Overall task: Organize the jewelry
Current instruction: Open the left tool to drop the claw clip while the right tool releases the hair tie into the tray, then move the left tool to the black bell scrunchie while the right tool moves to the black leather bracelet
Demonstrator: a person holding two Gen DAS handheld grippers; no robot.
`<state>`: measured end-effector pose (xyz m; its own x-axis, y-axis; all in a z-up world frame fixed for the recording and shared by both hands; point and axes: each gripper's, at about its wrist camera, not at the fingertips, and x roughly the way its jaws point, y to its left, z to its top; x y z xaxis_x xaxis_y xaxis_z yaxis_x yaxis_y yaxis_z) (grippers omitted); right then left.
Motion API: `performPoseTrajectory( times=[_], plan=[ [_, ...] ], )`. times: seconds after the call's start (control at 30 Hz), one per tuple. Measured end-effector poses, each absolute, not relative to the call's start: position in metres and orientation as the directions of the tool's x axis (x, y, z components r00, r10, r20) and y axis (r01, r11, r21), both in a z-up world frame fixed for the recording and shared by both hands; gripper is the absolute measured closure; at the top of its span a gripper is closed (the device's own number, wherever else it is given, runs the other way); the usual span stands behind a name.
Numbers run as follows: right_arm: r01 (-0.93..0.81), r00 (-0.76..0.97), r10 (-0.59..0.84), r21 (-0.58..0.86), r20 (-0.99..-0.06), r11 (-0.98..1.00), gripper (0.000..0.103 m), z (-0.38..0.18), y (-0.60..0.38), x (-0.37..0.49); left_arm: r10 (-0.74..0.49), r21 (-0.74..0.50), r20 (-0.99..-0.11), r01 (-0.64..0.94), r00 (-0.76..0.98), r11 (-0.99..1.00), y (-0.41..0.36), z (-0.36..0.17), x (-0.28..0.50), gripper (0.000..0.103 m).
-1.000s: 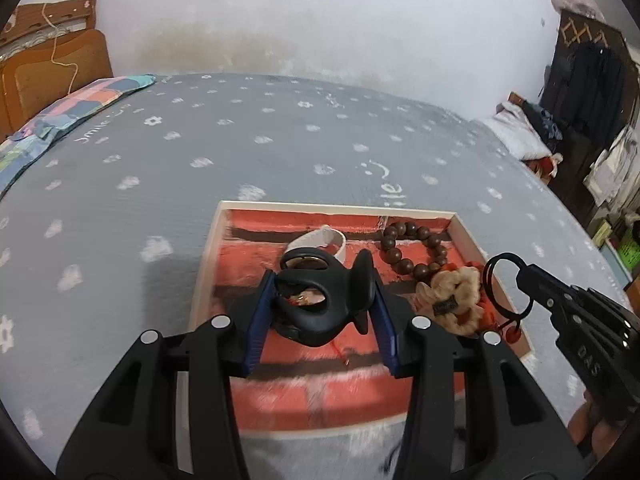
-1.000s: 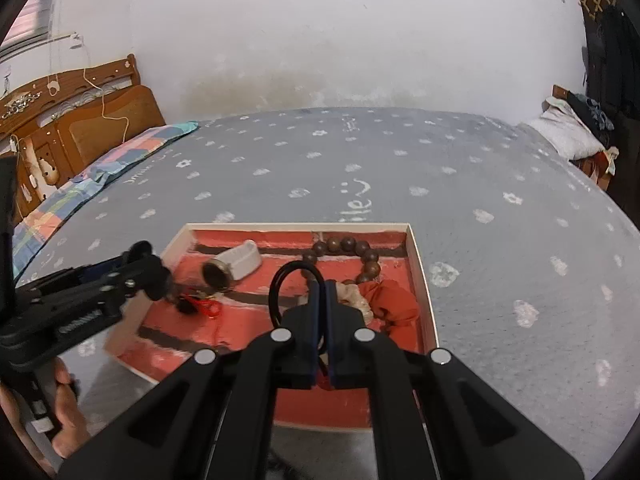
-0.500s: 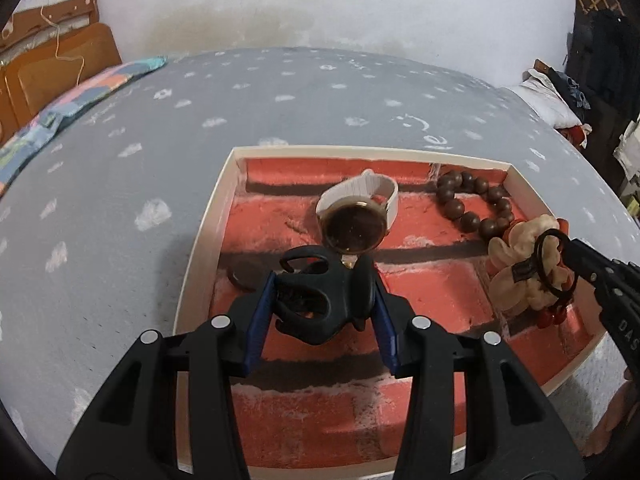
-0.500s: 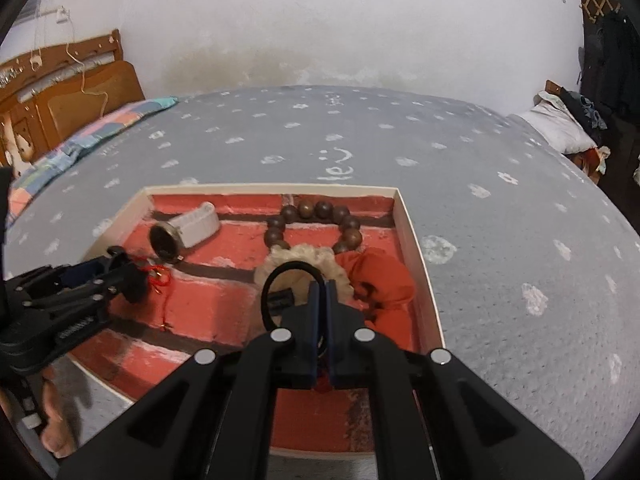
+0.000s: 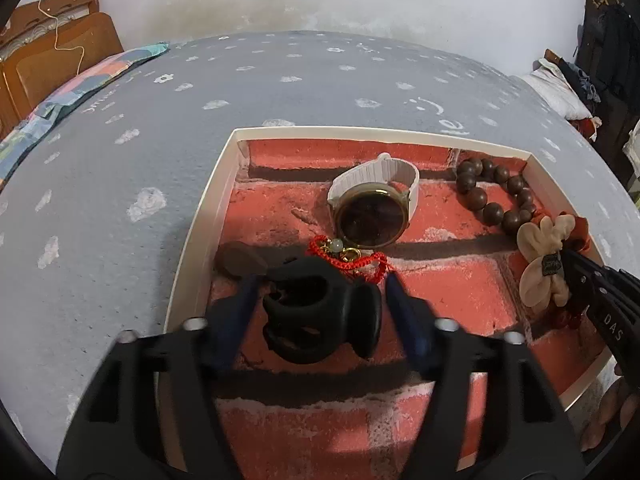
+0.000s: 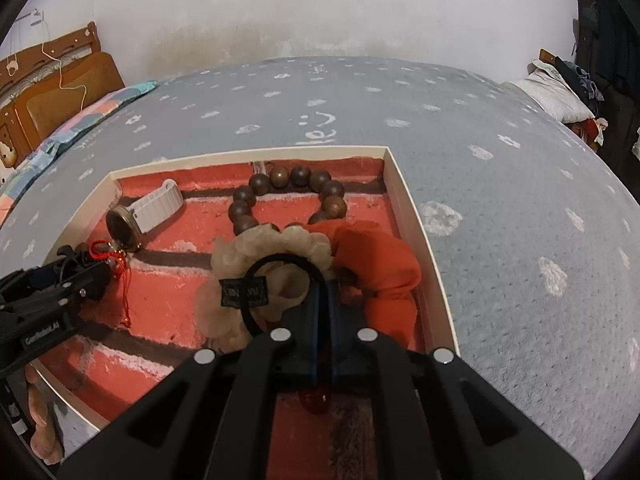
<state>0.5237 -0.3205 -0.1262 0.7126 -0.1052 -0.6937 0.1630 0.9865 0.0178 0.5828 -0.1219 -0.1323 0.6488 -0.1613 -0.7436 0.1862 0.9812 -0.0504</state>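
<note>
Down in the tray (image 5: 192,240), the left hand-held gripper (image 5: 320,300) had its blue-padded jaws spreading apart, blurred with motion, and the black hair claw clip (image 5: 320,316) sat between them on the brick-patterned lining, the pads no longer pressing on it. Just beyond the clip lay a red cord charm (image 5: 348,256) with a pale bead and gold clasp, touching the lower edge of a watch (image 5: 372,200) with a dark face and white band. A small dark oval thing (image 5: 240,260) rested left of the clip, near the tray's white wall; what it was I could not quite make out.

The right hand-held gripper (image 6: 322,312) had its jaws pinched nearly together on a thin black hair tie (image 6: 280,264), whose loop stood up in front of the tips. Something red and bead-like (image 6: 318,400) showed low between the jaws. Right under the loop lay a cream scrunchie (image 6: 256,256) with a dark label, and just beside it, against the right wall of the tray (image 6: 404,208), an orange scrunchie (image 6: 384,268). Behind both sat a bracelet of dark wooden beads (image 6: 288,184) in the far corner.

The tray itself rested on a bed (image 5: 280,88) with a grey, flower-dotted cover. A wooden headboard (image 6: 52,80) stood far left.
</note>
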Motion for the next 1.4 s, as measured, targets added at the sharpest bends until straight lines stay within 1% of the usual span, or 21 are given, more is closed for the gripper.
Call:
performPoseTrajectory(
  times=[0.07, 0.13, 0.2, 0.23, 0.27, 0.3, 0.33, 0.37, 0.43, 0.5, 0.53, 0.57, 0.63, 0.73, 0.8, 0.93, 1.03, 1.2, 1.4],
  plan=[
    [0.16, 0.711, -0.107, 0.011, -0.695, 0.987, 0.098, -0.126, -0.32, 0.523, -0.163, -0.055, -0.734, 0.181, 0.659, 0.982, -0.12, -0.13, 0.581, 0.025],
    [0.158, 0.709, -0.106, 0.011, -0.698, 0.987, 0.098, -0.125, -0.32, 0.522, -0.162, -0.058, -0.733, 0.176, 0.661, 0.983, -0.118, -0.128, 0.579, 0.021],
    [0.152, 0.709, -0.103, 0.008, -0.697, 0.988, 0.098, -0.122, -0.32, 0.519, -0.168, -0.063, -0.736, 0.182, 0.656, 0.981, -0.117, -0.126, 0.575, 0.021],
    [0.146, 0.714, -0.104, 0.002, -0.693, 0.989, 0.096, -0.119, -0.32, 0.516, -0.174, -0.062, -0.733, 0.189, 0.658, 0.98, -0.117, -0.124, 0.572, 0.02],
    [0.142, 0.719, -0.105, -0.003, -0.687, 0.99, 0.089, -0.116, -0.32, 0.513, -0.179, -0.06, -0.729, 0.199, 0.661, 0.978, -0.117, -0.122, 0.568, 0.019],
    [0.139, 0.725, -0.103, -0.001, -0.681, 0.99, 0.083, -0.113, -0.32, 0.51, -0.183, -0.056, -0.725, 0.209, 0.664, 0.976, -0.117, -0.119, 0.565, 0.016],
    [0.141, 0.731, -0.103, 0.001, -0.674, 0.99, 0.062, -0.111, -0.321, 0.508, -0.187, -0.048, -0.717, 0.22, 0.671, 0.974, -0.118, -0.116, 0.56, 0.014],
    [0.148, 0.74, -0.108, 0.004, -0.664, 0.989, 0.046, -0.107, -0.323, 0.505, -0.184, -0.032, -0.704, 0.229, 0.686, 0.973, -0.12, -0.11, 0.554, 0.011],
    [0.155, 0.762, -0.109, 0.016, -0.639, 0.988, 0.045, -0.1, -0.327, 0.498, -0.185, -0.022, -0.688, 0.235, 0.701, 0.972, -0.121, -0.103, 0.549, 0.009],
    [0.154, 0.773, -0.094, 0.042, -0.627, 0.987, 0.045, -0.094, -0.331, 0.493, -0.201, -0.039, -0.675, 0.237, 0.71, 0.971, -0.117, -0.093, 0.544, 0.008],
    [0.159, 0.777, -0.093, 0.05, -0.622, 0.986, 0.041, -0.092, -0.334, 0.492, -0.201, -0.042, -0.67, 0.234, 0.714, 0.971, -0.115, -0.09, 0.542, 0.007],
    [0.165, 0.782, -0.096, 0.055, -0.616, 0.985, 0.034, -0.089, -0.335, 0.49, -0.195, -0.043, -0.662, 0.223, 0.724, 0.974, -0.111, -0.083, 0.54, 0.005],
    [0.17, 0.801, -0.098, 0.068, -0.59, 0.983, 0.026, -0.082, -0.336, 0.481, -0.199, -0.069, -0.647, 0.204, 0.736, 0.977, -0.101, -0.069, 0.533, 0.005],
    [0.174, 0.813, -0.104, 0.069, -0.573, 0.982, 0.018, -0.072, -0.33, 0.468, -0.211, -0.103, -0.631, 0.189, 0.746, 0.977, -0.084, -0.05, 0.52, 0.005],
    [0.172, 0.82, -0.109, 0.061, -0.562, 0.983, 0.016, -0.065, -0.324, 0.458, -0.21, -0.111, -0.629, 0.181, 0.749, 0.977, -0.071, -0.041, 0.505, 0.005],
    [0.185, 0.814, -0.118, 0.061, -0.568, 0.981, 0.012, -0.062, -0.312, 0.439, -0.167, -0.071, -0.638, 0.159, 0.751, 0.985, -0.046, -0.035, 0.479, 0.005],
    [0.184, 0.8, -0.108, 0.07, -0.591, 0.98, 0.012, -0.066, -0.302, 0.423, -0.119, -0.037, -0.651, 0.125, 0.75, 0.991, -0.02, -0.036, 0.462, 0.005],
    [0.195, 0.787, -0.102, 0.087, -0.609, 0.977, 0.012, -0.072, -0.29, 0.397, -0.066, -0.019, -0.672, 0.071, 0.738, 0.997, 0.024, -0.044, 0.441, 0.005],
    [0.229, 0.776, -0.155, 0.045, -0.611, 0.972, 0.012, -0.079, -0.282, 0.365, -0.078, -0.091, -0.703, 0.019, 0.707, 0.996, 0.066, -0.068, 0.417, 0.005]
  ],
)
